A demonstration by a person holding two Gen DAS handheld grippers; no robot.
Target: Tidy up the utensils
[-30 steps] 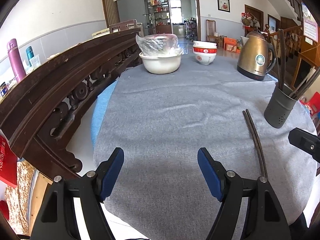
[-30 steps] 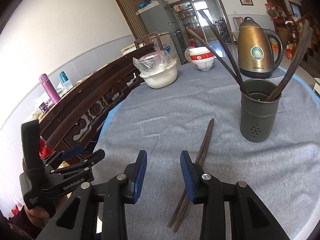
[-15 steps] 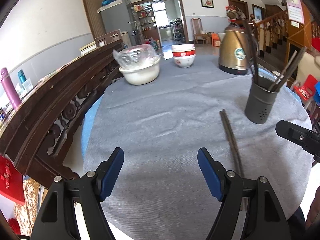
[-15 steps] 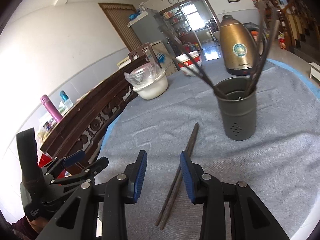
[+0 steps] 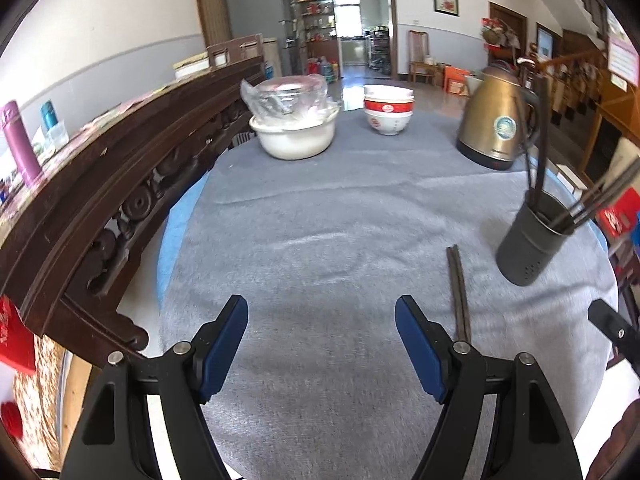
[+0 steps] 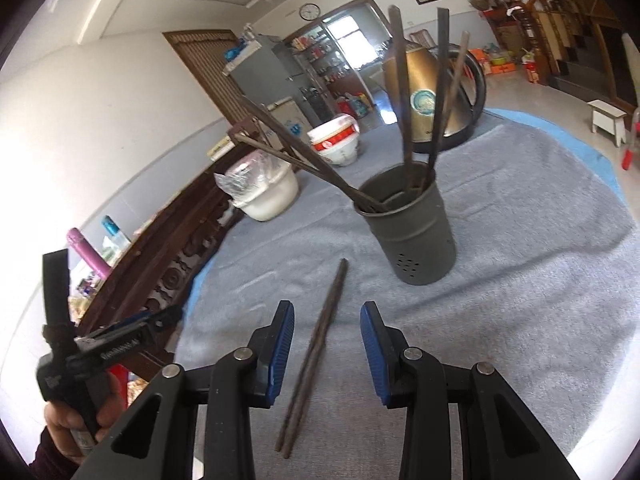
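Your right gripper (image 6: 327, 336) is hovering with jaws apart, the chopstick pair (image 6: 314, 354) lying flat on the grey cloth (image 6: 520, 280) between them, just short of the holder (image 6: 412, 232). Your left gripper (image 5: 321, 344) is gaping wide, empty.

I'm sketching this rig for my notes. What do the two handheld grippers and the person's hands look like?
Both grippers, left and right, have black angular frames, silver pivot bolts and ribbed blue finger pads. The left one carries white lettering, too blurred to read. The bare left hand shows a dark sleeve.
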